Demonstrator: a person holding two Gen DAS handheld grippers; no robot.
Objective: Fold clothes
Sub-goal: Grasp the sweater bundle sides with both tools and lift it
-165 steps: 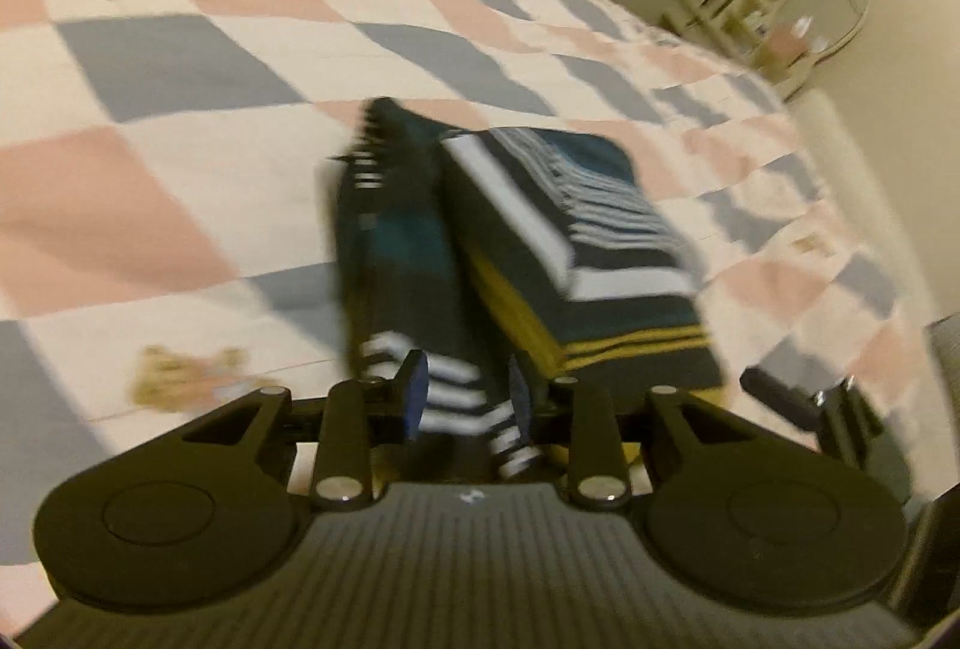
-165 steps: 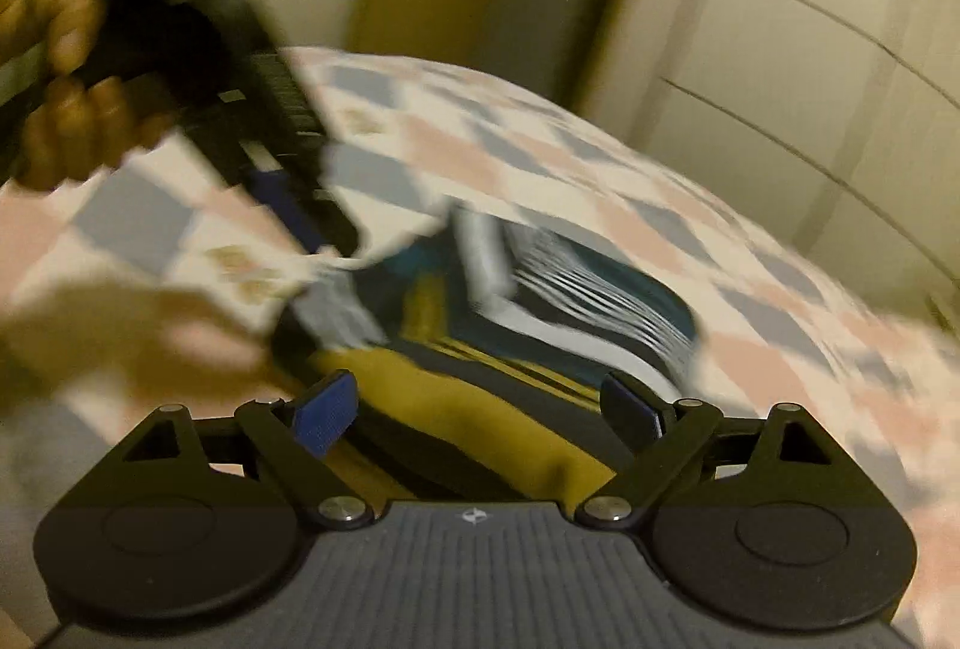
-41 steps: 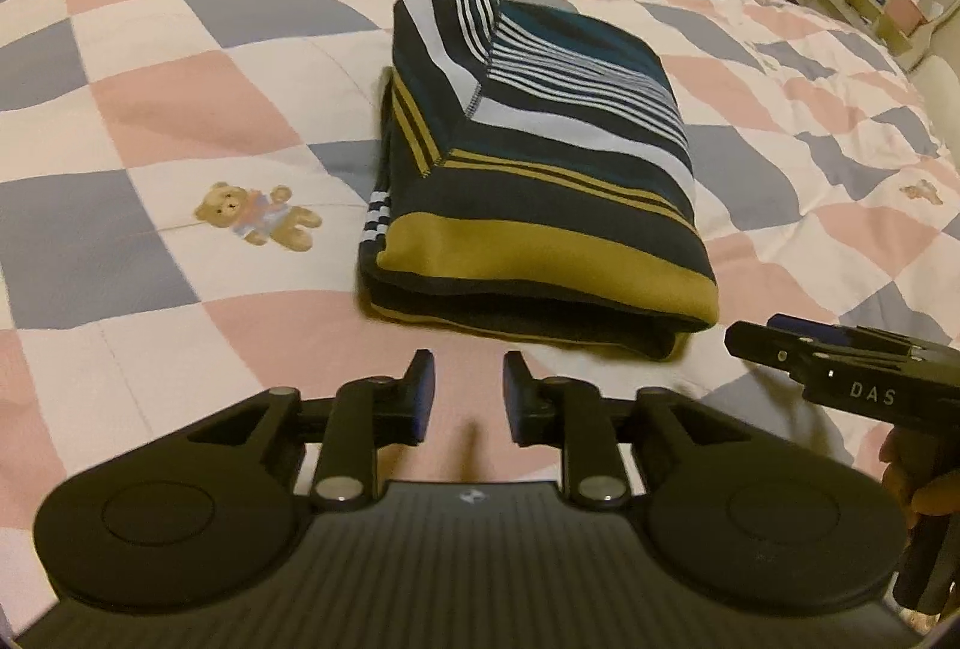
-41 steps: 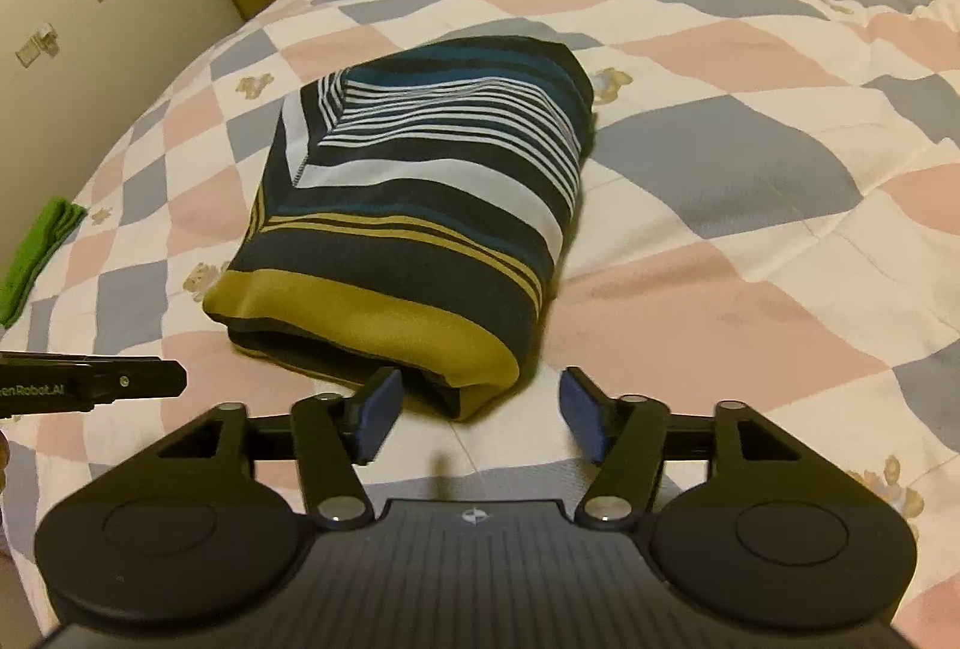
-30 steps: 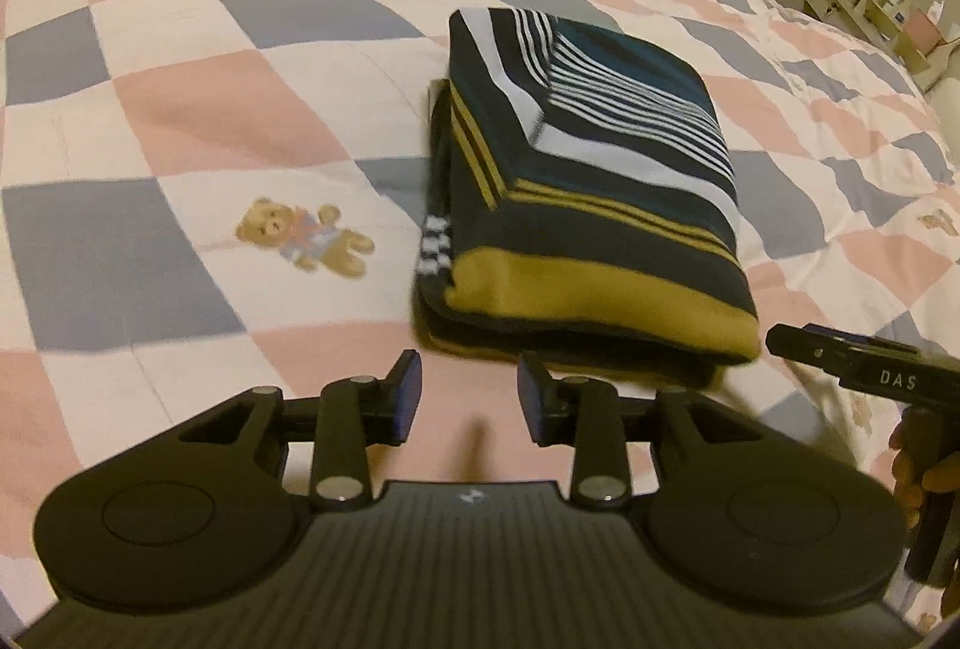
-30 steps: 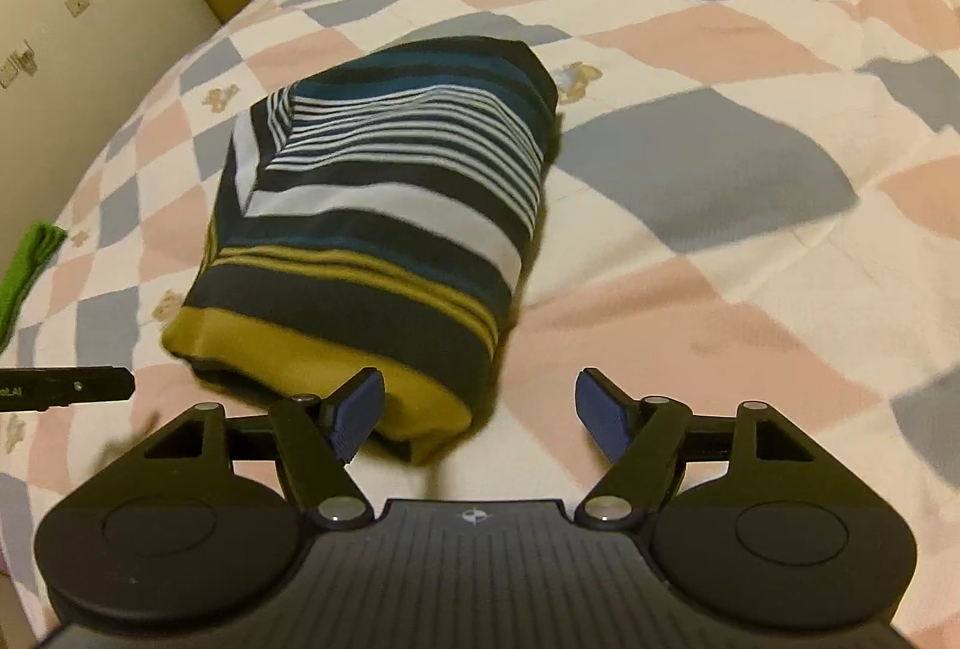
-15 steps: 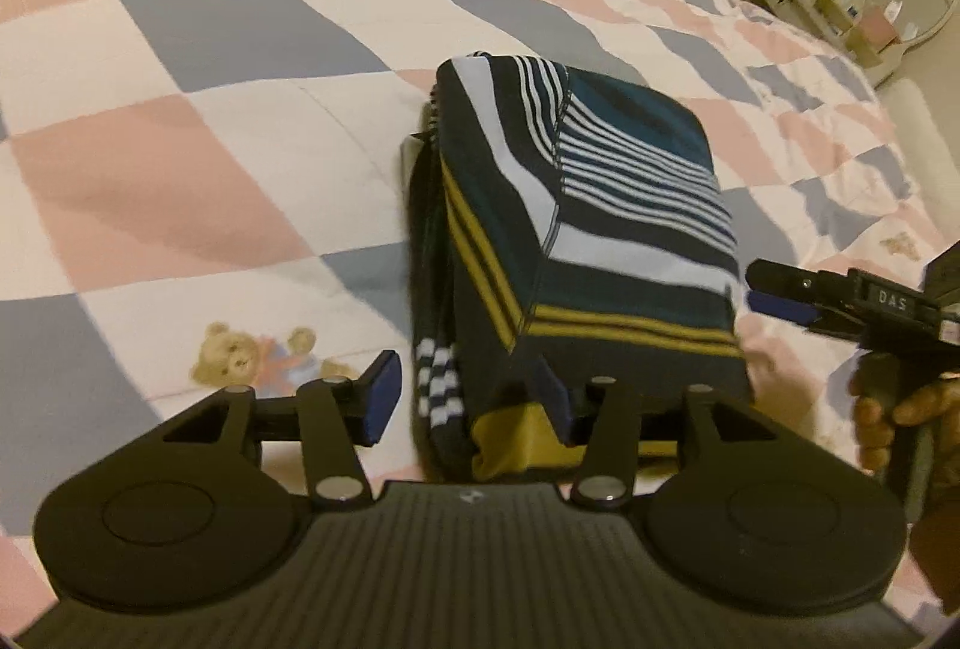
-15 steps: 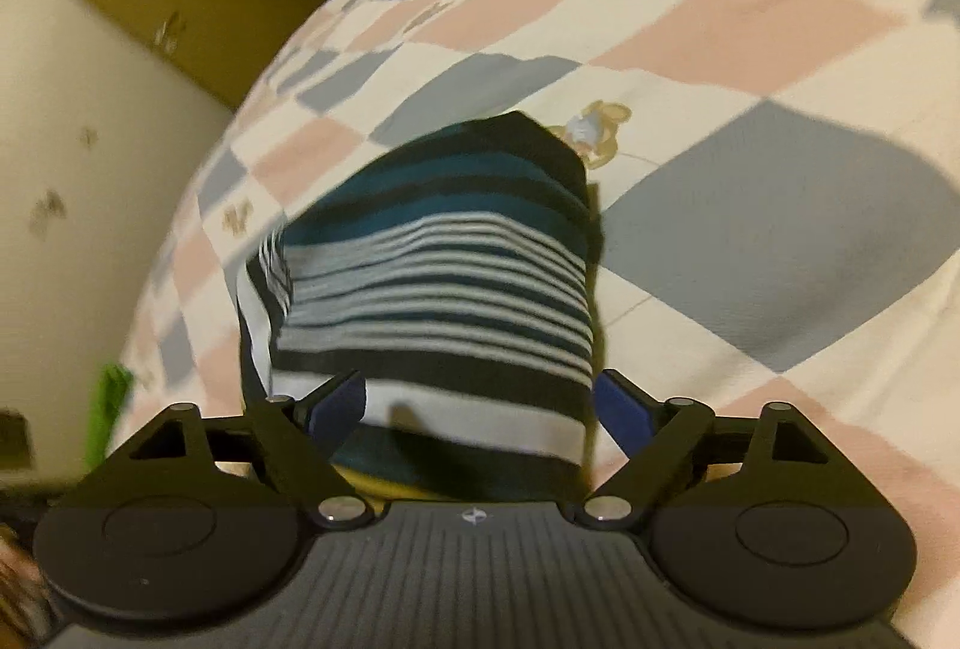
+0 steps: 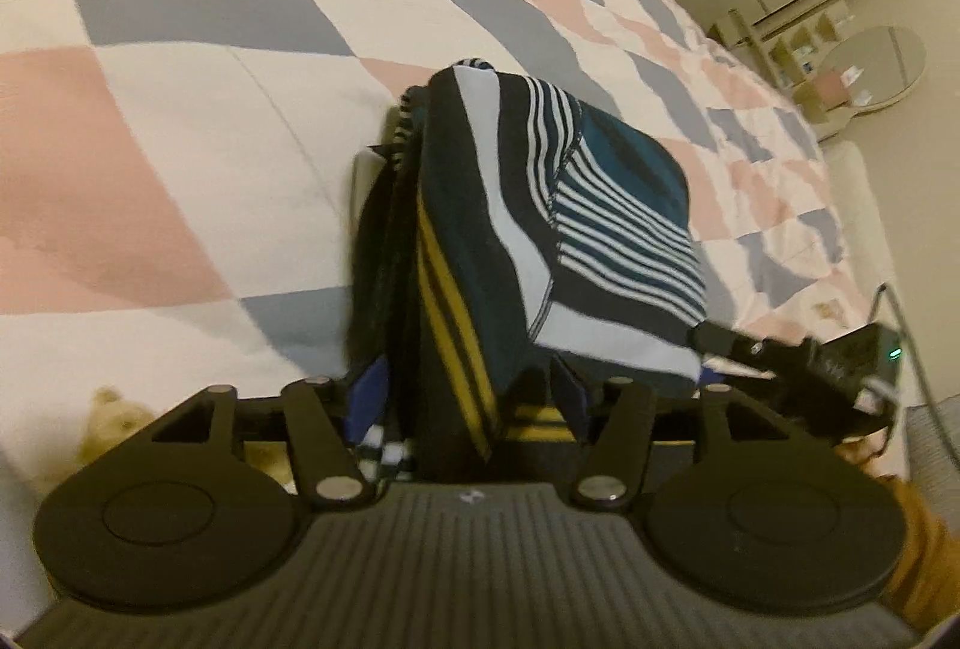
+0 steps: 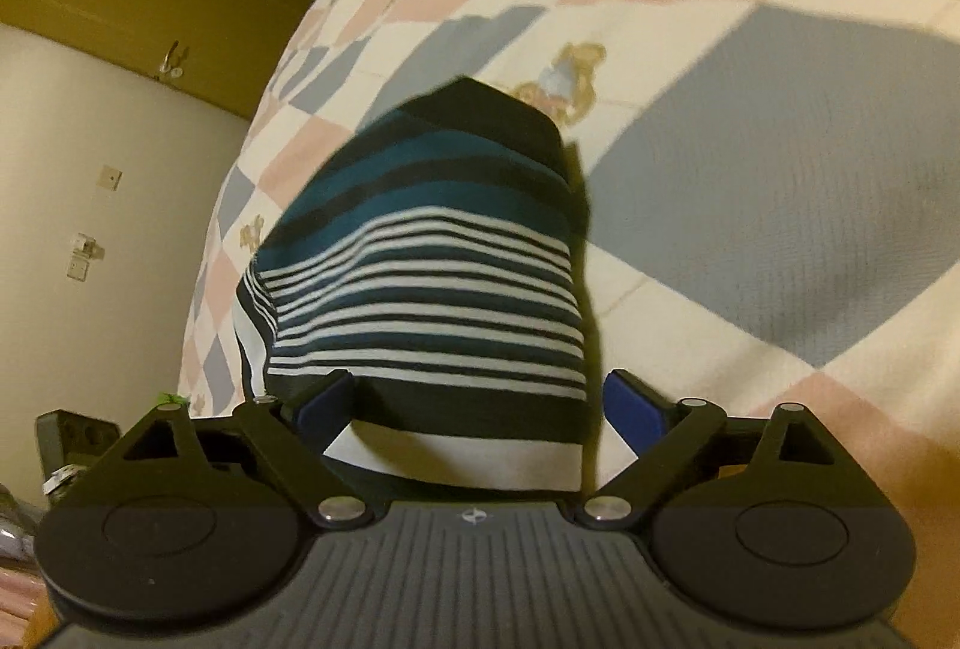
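**Lifting a folded bundle that could spill its layers**

Sprawling under everything is the quilted bedspread of pink, grey and white checks (image 9: 180, 157), printed with small teddy bears. On it, near its middle, sits the folded knit garment striped in navy, teal, white and mustard (image 9: 540, 241), a thick stack whose near end is raised off the cover between both tools while its far end looks to rest on the bed.

The main risk, as I judge it, is the stack coming apart. In the left wrist view the layers along the garment's left edge already hang loose and dark, apart from the tidy top panel; if only some layers are pinched, a lift would let the lower ones slide out and undo the fold. Uneven pulling by the two tools could also twist the bundle.

The left gripper (image 9: 468, 403) points forward and low, its blue-padded jaws set around the near hem with cloth between them; whether they press it firmly I cannot tell. The right gripper (image 10: 480, 403) tilts steeply, jaws spread wide to either side of the garment's near edge, not closed on it. A hand's fingers holding that right tool show at the left view's right edge.
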